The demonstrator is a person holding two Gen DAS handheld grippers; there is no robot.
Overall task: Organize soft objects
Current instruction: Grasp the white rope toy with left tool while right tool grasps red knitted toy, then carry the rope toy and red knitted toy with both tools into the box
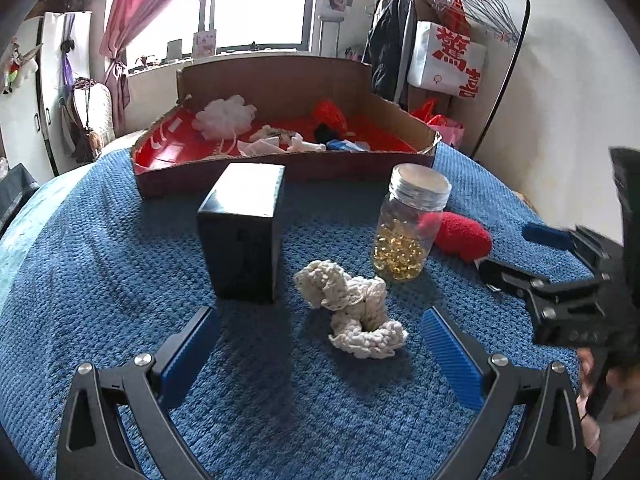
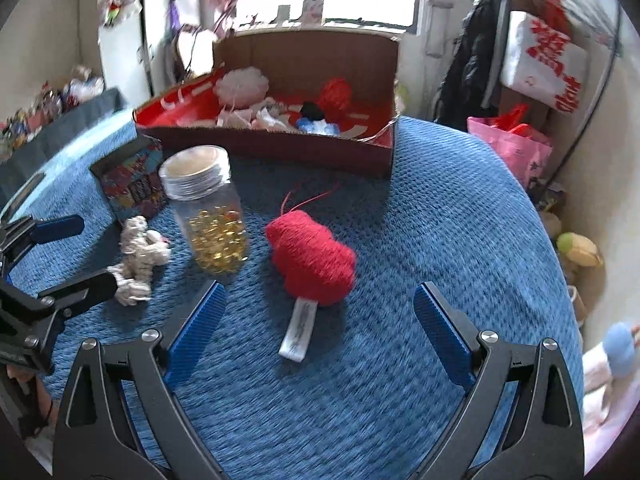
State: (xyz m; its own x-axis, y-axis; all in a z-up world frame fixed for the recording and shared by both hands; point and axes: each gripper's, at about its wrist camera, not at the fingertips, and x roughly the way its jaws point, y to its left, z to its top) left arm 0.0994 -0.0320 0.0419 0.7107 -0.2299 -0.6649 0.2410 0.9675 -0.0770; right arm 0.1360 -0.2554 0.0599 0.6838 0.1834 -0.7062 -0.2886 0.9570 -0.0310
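A cream knitted scrunchie (image 1: 352, 314) lies on the blue blanket (image 1: 120, 280), between and just ahead of my open left gripper (image 1: 320, 322), untouched. It shows again as the scrunchie (image 2: 140, 258) at the left of the right wrist view. A red yarn ball (image 2: 312, 258) with a white label lies ahead of my open right gripper (image 2: 320, 296); it is half hidden behind the jar as the red yarn (image 1: 462, 240). The right gripper (image 1: 516, 256) stands open near it. The cardboard box (image 1: 280, 80) with a red lining holds several soft items, including a white pouf (image 1: 224, 116).
A black box (image 1: 242, 236) stands upright left of the scrunchie, and a glass jar (image 1: 408, 220) of yellow capsules stands between scrunchie and yarn. A clothes rack (image 1: 460, 40) and bags are behind right. The blanket falls away at its right edge.
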